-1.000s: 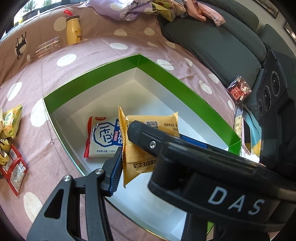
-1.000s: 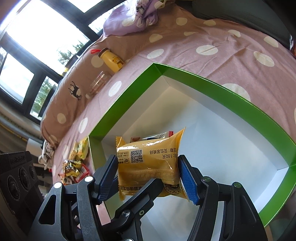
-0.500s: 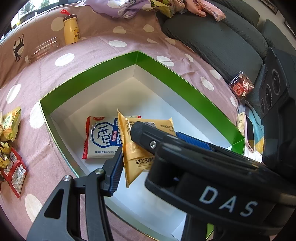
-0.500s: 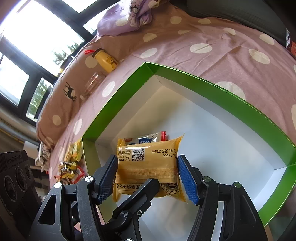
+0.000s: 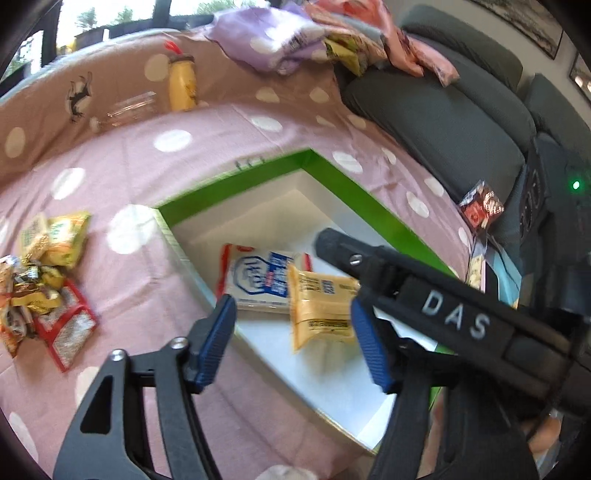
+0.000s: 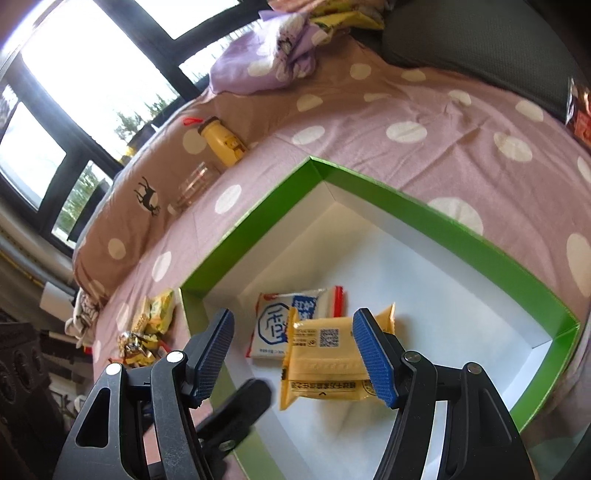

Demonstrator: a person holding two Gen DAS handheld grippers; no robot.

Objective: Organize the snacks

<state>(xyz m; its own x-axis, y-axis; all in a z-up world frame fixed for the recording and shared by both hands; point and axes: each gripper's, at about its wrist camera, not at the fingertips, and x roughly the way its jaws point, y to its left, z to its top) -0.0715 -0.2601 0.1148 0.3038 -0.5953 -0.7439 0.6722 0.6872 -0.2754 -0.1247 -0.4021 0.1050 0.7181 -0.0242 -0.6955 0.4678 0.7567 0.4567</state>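
A pink bedspread with white polka dots (image 6: 424,122) covers the surface. Beyond the bedspread, tall dark-framed windows (image 6: 74,92) admit bright daylight. A dark grey sofa (image 5: 443,118) adjoins the bedspread's edge. Framed pictures (image 5: 524,22) hang on the wall above the sofa.

Left tongs (image 5: 293,338): jaws have just been opening and now stand wide apart, blue ribbed pads (image 5: 216,339) facing each other with nothing pressed between them. Pointed steeply downward; left-view frame is blurred.

Right tongs (image 6: 299,360): jaws spread, pads (image 6: 373,358) clear of any contact, nothing gripped. Also angled downward. Black body of the right tongs crosses the left view on its right side, just beside the left tongs' right jaw. In the right view a black finger tip of the left tongs shows low, between the right jaws.
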